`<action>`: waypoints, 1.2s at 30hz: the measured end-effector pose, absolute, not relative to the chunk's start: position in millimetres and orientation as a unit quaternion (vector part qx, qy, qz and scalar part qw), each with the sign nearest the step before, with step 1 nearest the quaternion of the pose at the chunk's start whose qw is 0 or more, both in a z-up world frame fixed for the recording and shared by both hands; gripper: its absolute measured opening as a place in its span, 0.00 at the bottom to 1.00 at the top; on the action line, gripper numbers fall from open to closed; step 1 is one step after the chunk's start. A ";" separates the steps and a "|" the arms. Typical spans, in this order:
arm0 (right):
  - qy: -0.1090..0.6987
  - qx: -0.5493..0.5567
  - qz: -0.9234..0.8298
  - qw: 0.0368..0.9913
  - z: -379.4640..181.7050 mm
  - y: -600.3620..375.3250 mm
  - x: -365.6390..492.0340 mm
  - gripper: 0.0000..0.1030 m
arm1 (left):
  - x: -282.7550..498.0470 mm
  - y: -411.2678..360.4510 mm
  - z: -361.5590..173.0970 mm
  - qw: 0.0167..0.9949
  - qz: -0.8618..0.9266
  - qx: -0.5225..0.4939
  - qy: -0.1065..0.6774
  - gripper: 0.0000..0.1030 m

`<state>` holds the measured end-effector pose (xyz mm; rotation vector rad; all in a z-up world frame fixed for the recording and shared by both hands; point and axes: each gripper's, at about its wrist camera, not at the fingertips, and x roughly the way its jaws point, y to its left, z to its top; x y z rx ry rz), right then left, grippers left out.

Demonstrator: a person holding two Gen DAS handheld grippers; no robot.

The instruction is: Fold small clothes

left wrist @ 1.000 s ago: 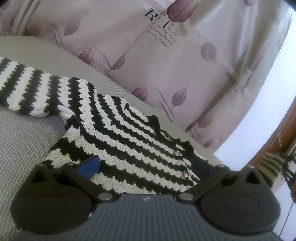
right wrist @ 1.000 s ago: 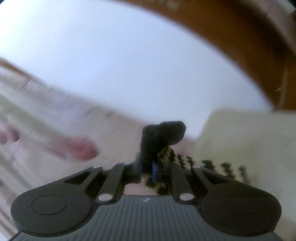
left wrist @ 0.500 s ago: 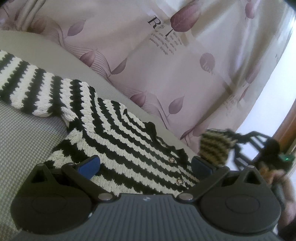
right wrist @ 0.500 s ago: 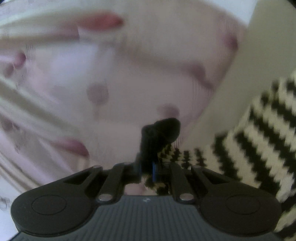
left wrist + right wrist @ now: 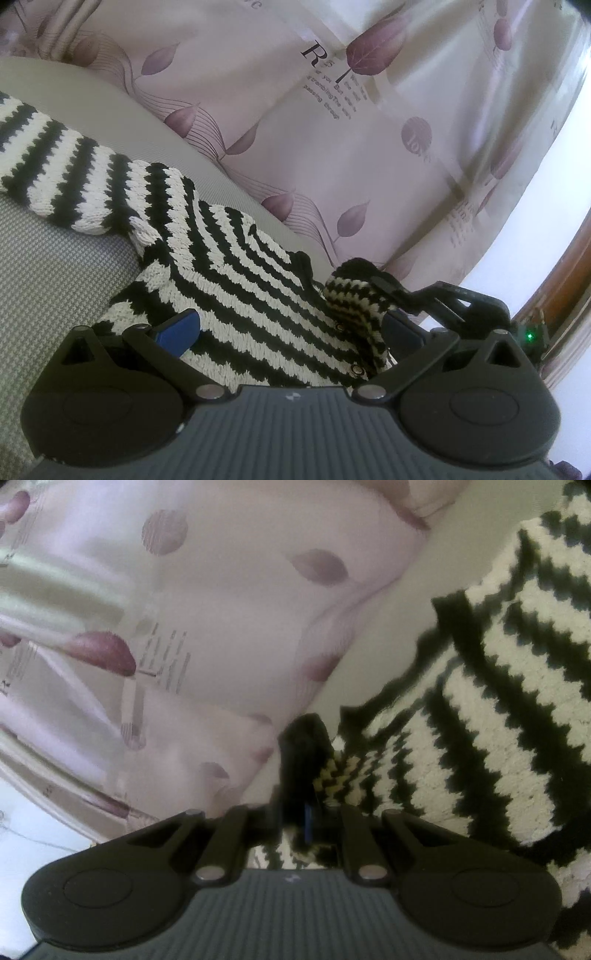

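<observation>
A black-and-white striped knit sweater lies flat on a grey surface, one sleeve stretched out to the left. My left gripper is open, its blue pads wide apart above the sweater's near edge. In the left wrist view my right gripper comes in from the right, shut on the other sleeve, which hangs folded over the sweater's buttoned right side. The right wrist view shows the same grip: the sleeve end is pinched at the black fingertips, with the sweater body to the right.
A pale curtain printed with purple leaves and lettering hangs right behind the surface's far edge. A brown wooden frame and bright light fill the right side. Bare grey fabric lies to the left of the sweater.
My right gripper has swung in from the right with the sleeve and lowered it onto the sweater's body. The left gripper has stayed over the near edge.
</observation>
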<state>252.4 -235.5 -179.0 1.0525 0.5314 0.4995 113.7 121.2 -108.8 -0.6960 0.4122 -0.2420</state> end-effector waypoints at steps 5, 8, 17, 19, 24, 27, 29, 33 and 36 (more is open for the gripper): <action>0.256 0.474 0.242 0.807 -177.6 -222.7 261.7 0.10 | 113.3 121.4 -108.9 0.912 -0.113 -0.340 0.198 1.00; 0.265 0.447 0.241 0.820 -179.9 -212.5 266.6 0.10 | 112.8 121.0 -108.5 0.912 -0.112 -0.341 0.197 1.00; 0.281 0.415 0.247 0.829 -187.6 -193.2 276.3 0.11 | 112.6 120.8 -108.5 0.913 -0.112 -0.340 0.198 1.00; 0.285 0.411 0.250 0.829 -188.3 -189.0 278.2 0.12 | 112.7 120.8 -108.5 0.913 -0.112 -0.339 0.198 1.00; 0.309 0.404 0.259 0.821 -193.2 -180.6 288.3 0.13 | 113.1 119.9 -108.1 0.913 -0.110 -0.338 0.199 1.00; 0.311 0.411 0.269 0.814 -194.8 -183.2 287.8 0.24 | 113.1 120.8 -108.2 0.914 -0.109 -0.337 0.200 1.00; 0.307 0.428 0.277 0.804 -191.4 -190.7 280.2 0.40 | 113.2 120.8 -108.6 0.914 -0.107 -0.337 0.200 1.00; 0.241 0.440 0.279 0.819 -165.6 -229.2 233.4 0.53 | 113.5 120.9 -108.8 0.914 -0.107 -0.337 0.201 1.00; 0.195 0.364 0.196 0.889 -143.8 -274.7 191.0 0.40 | 113.7 120.9 -109.0 0.914 -0.107 -0.337 0.201 1.00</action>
